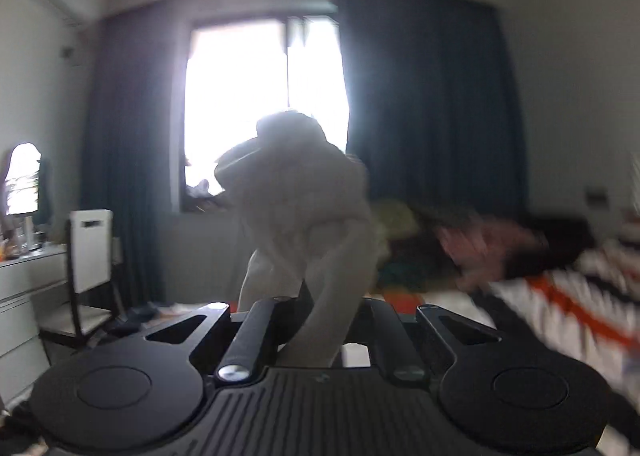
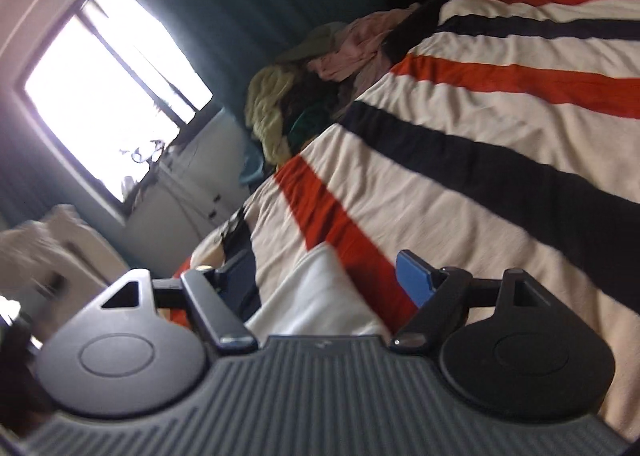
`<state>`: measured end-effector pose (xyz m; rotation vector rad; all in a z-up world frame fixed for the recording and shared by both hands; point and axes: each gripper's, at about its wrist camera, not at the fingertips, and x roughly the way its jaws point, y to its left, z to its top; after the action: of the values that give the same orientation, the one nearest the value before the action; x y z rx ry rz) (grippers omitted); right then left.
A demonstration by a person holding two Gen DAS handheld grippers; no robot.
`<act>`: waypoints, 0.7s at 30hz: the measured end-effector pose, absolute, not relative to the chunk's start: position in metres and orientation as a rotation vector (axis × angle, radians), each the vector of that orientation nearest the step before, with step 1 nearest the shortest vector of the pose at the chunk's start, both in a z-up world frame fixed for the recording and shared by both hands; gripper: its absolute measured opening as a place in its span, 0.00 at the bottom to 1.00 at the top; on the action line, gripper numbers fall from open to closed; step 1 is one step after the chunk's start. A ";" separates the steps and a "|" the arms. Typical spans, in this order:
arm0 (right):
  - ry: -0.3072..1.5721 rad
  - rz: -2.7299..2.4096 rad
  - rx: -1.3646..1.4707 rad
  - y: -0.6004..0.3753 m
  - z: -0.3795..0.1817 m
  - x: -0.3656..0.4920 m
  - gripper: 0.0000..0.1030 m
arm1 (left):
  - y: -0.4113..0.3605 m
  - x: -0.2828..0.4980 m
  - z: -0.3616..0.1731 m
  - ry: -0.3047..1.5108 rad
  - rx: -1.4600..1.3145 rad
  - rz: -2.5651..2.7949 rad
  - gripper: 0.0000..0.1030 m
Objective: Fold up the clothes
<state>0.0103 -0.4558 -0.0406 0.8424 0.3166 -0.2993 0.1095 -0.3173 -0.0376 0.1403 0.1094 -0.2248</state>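
In the left wrist view a bunched white garment (image 1: 308, 208) stands up in the air in front of the bright window, and its lower end runs down between the fingers of my left gripper (image 1: 320, 312), which is shut on it. In the right wrist view my right gripper (image 2: 324, 272) is tilted low over the striped bedspread (image 2: 480, 184) and stands open, blue pads (image 2: 416, 280) wide apart. A flat piece of white cloth (image 2: 320, 296) lies between the fingers without being pinched. A blurred part of a white garment (image 2: 44, 248) shows at the far left.
A heap of mixed clothes (image 2: 320, 88) lies at the far side of the bed, below dark curtains (image 1: 432, 104). A chair (image 1: 88, 264) and white drawers (image 1: 24, 296) stand to the left by the window (image 1: 260, 96). Small items litter the floor.
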 end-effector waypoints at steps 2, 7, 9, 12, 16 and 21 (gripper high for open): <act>0.313 -0.308 0.877 -0.467 -0.046 0.008 0.78 | -0.351 0.108 -0.089 0.224 0.219 -0.291 0.11; 0.376 -0.284 0.939 -0.479 -0.069 0.019 0.78 | -0.382 0.118 -0.164 0.384 0.323 -0.354 0.16; 0.414 -0.233 0.984 -0.478 -0.079 0.029 0.78 | -0.381 0.126 -0.157 0.409 0.329 -0.395 0.31; 0.465 -0.165 1.029 -0.470 -0.089 0.042 0.78 | -0.349 0.154 -0.146 0.511 0.311 -0.461 0.79; 0.527 -0.089 1.058 -0.453 -0.098 0.058 0.78 | -0.299 0.152 -0.114 0.560 0.322 -0.545 0.88; 0.603 0.006 1.092 -0.432 -0.110 0.077 0.77 | -0.211 0.127 -0.090 0.464 0.430 -0.437 0.94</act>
<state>0.0775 -0.4323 -0.1102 1.0918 0.6032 0.0059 0.1270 -0.2114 -0.0901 0.4296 0.4641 -0.4374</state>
